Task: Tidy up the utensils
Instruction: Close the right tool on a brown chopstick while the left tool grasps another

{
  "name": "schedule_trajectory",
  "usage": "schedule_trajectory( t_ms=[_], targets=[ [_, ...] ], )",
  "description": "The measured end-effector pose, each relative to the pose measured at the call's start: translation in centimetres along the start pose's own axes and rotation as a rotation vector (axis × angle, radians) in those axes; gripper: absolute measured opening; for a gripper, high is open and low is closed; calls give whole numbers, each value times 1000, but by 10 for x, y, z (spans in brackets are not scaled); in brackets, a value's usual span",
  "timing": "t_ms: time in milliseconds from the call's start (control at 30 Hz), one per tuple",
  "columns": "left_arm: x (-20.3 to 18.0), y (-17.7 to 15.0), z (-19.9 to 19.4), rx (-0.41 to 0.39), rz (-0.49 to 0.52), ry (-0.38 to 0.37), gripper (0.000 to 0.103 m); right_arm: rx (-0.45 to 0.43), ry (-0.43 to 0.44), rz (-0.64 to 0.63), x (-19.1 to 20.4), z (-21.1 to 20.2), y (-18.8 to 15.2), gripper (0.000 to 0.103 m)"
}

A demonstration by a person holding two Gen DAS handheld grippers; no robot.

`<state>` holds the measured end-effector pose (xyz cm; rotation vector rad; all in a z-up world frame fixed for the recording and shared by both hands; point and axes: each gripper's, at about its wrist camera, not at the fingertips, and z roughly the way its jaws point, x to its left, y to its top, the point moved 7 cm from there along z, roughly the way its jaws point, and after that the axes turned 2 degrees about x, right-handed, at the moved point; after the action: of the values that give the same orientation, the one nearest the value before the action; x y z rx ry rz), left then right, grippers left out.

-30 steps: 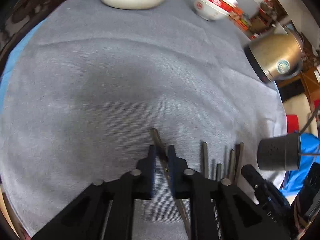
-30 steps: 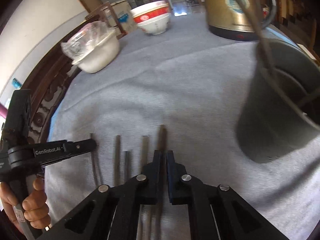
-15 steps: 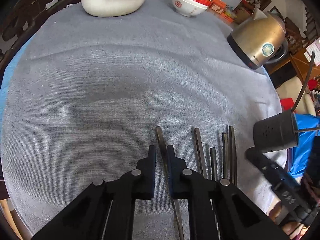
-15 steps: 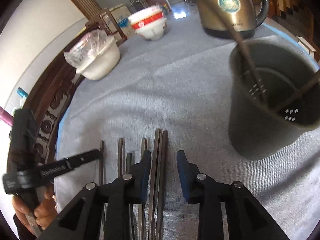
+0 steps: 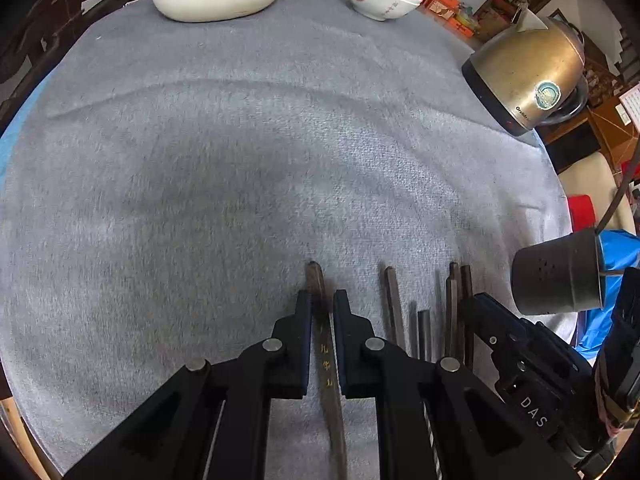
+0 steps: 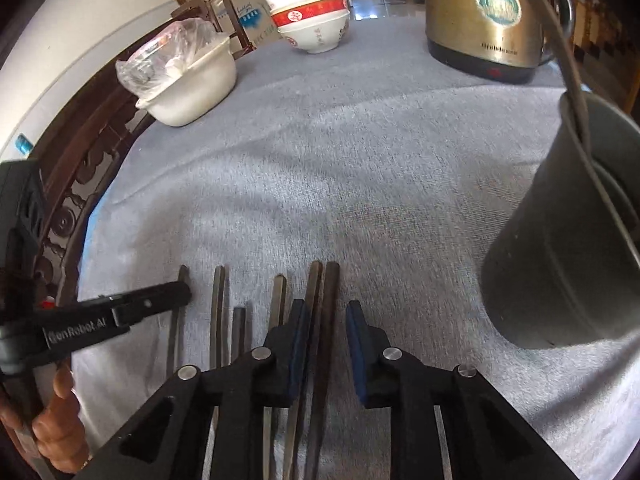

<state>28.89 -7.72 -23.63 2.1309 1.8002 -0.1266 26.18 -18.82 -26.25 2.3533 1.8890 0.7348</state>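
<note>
Grey cloth (image 5: 248, 128) is covering the worktop, and dark chopsticks are lying on it in a row. Farthest left, the left gripper (image 5: 322, 300) is clamping a single chopstick (image 5: 316, 276); only its own view is showing the gilt characters along that stick. Further right, the right gripper (image 6: 327, 312) is straddling a pair of chopsticks (image 6: 325, 280), its jaws having just been closing, a gap still showing beside the right pad. Rightmost, the grey utensil holder (image 6: 560, 264) is standing; the right view alone is showing its open rim.
</note>
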Motion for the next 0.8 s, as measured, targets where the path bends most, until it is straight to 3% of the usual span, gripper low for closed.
schedule_trajectory(
  t_ms=[167,300,567,800],
  targets=[
    [-6,3,4,-16,30,3,9,-8,41,48,-9,-5,-4,7],
    [5,-6,-4,-13,42,-19,9,-5,40,75,-19,-10,-9,7],
    [17,-13,-9,19,9,-4,10,27,-65,29,-10,-4,-1,12],
    [13,-6,-9,28,-28,-9,22,14,-132,-82,-3,-2,3,11]
  ],
)
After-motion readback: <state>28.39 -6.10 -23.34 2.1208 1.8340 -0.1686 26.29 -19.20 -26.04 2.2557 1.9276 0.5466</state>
